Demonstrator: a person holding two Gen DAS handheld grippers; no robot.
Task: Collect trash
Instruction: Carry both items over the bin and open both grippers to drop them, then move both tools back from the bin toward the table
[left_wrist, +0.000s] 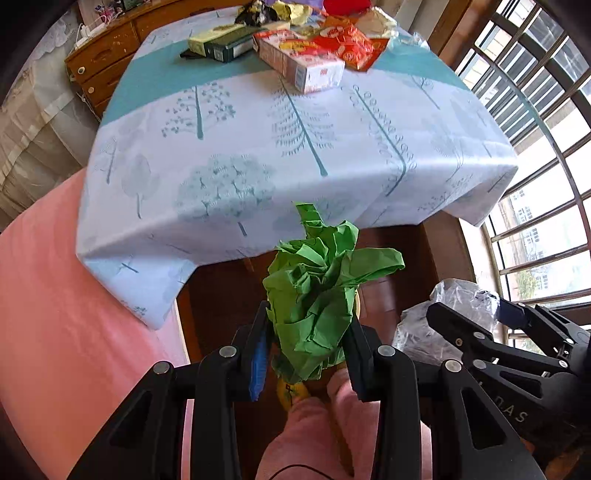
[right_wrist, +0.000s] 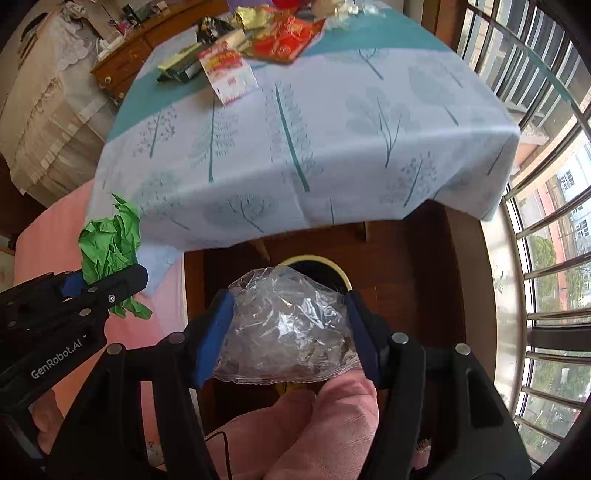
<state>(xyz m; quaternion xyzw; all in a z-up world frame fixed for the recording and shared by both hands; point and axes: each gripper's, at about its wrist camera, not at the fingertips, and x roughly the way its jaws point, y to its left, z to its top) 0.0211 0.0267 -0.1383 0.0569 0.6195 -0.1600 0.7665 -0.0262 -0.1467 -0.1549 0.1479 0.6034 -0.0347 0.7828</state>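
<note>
Now, left gripper (left_wrist: 308, 332): pinching crumpled green paper (left_wrist: 317, 291)
Right gripper (right_wrist: 290, 328): clamping clear plastic wrapper (right_wrist: 288, 325)
Below: bin (right_wrist: 341, 275)

Daylight pours in from the barred window (left_wrist: 535, 155) to the right of the fingers, which is overexposed to near white. The pale tablecloth (left_wrist: 280, 147) beyond the fingers is bright and evenly lit, while the floor under it lies in deep shadow. Fisheye bending curves the window bars, the corners vignette to black, and the far clutter is softly blurred.
</note>
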